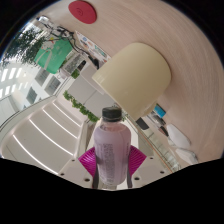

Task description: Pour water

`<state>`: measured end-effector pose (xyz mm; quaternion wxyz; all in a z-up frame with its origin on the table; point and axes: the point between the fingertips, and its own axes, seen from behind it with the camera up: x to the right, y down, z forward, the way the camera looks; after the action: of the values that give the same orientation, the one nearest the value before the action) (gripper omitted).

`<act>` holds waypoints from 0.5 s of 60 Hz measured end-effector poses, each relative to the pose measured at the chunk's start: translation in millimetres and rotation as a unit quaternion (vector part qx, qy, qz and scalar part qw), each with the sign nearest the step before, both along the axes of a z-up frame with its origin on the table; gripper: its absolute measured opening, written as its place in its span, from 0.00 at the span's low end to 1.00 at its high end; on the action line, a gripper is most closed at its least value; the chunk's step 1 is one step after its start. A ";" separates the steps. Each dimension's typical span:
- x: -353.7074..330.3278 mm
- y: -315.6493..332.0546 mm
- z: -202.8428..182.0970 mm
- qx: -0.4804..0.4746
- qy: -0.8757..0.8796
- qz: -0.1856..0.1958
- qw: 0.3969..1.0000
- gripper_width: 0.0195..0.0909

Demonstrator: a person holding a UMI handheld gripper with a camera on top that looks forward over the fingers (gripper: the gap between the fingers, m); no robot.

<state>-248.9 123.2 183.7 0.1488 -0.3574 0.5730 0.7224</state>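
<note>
While the gripper clamps it, the bottle stands upright between the two pads.

Both magenta pads press on the bottle's lower body, one on each side, so the hold looks closed on it rather than loose about it. The bottle is clear plastic with a dark cap and looks filled nearly to the shoulder, so I judge it fairly heavy for its size, with thin walls that may give under a hard squeeze (and a smooth skin that could slip when tipped). A mid-body hold, below the shoulder, seems the soundest place. Just beyond the bottle a pale cream cup lies tilted on the white table, likely the target for pouring. Farther off sits a red disc.
</note>
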 end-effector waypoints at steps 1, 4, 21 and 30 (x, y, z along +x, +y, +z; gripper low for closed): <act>-1.2 3.1 -1.8 -0.003 -0.001 0.002 1.000 0.26; -3.6 4.6 -4.0 -0.009 -0.007 0.007 1.000 0.26; 1.4 -12.0 82.7 0.176 -0.467 0.067 0.864 0.26; 107.2 -17.4 155.1 0.250 -0.728 -0.050 0.636 0.27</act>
<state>-141.6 105.9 338.8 0.6372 -0.6878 0.0930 0.3350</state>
